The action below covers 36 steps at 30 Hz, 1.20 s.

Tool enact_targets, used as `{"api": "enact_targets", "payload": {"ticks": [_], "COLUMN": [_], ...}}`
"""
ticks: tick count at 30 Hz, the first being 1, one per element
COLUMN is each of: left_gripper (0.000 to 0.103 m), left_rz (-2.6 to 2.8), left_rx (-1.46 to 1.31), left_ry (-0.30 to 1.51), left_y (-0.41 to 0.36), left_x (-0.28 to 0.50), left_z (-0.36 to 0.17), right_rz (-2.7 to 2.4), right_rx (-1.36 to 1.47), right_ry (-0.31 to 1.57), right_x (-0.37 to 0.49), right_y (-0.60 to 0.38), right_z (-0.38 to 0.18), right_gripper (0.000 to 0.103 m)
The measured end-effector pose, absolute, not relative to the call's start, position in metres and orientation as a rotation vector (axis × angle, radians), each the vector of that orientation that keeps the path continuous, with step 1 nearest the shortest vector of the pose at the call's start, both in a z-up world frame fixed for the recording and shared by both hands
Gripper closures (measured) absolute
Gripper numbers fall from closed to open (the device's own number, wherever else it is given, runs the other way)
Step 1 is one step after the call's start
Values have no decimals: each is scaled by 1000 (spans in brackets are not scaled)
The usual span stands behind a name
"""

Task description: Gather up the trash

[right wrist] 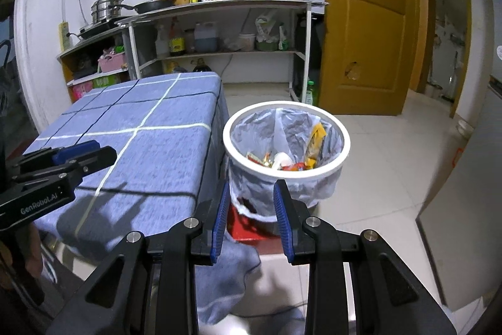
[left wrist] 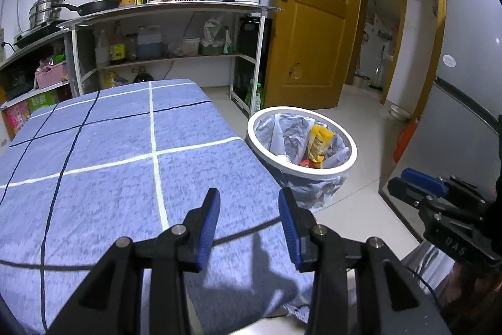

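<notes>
"GenRobot.AI" on left tongs [right wrist: 84,154]

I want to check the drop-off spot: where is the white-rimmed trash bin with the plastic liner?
The white-rimmed trash bin stands on the pale tiled floor just right of the blue checked tablecloth table, in front of the yellow wooden door, seen in both wrist views.

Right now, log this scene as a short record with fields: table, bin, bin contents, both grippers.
table: blue checked cloth, no trash visible on it
bin: white-rimmed bin with plastic liner, on the floor beside the table
bin contents: yellow wrapper, red wrappers and other scraps
left gripper: over the table's near edge, jaws apart, nothing between them
right gripper: pointed toward the bin, jaws apart, nothing held
</notes>
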<state>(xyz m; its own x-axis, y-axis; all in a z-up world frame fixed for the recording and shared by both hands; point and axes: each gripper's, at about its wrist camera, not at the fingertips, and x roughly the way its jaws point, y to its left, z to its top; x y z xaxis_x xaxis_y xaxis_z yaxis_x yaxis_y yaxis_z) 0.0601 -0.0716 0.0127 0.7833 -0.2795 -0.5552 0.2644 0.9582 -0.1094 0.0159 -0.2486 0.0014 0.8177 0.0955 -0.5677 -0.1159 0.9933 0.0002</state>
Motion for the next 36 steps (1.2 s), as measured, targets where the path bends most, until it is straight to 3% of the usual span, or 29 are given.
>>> {"api": "enact_targets", "payload": {"ticks": [36], "left_gripper": [63], "left_rz": [-315], "left_rx": [-5], "left_ry": [598], "left_y": [-82], "left_x": [42], "left_z": [13], "right_rz": [127], "right_rx": [-40], "right_ry": [610], "right_x": [5], "right_y": [-245], "right_z": [3], "right_gripper": [73]}}
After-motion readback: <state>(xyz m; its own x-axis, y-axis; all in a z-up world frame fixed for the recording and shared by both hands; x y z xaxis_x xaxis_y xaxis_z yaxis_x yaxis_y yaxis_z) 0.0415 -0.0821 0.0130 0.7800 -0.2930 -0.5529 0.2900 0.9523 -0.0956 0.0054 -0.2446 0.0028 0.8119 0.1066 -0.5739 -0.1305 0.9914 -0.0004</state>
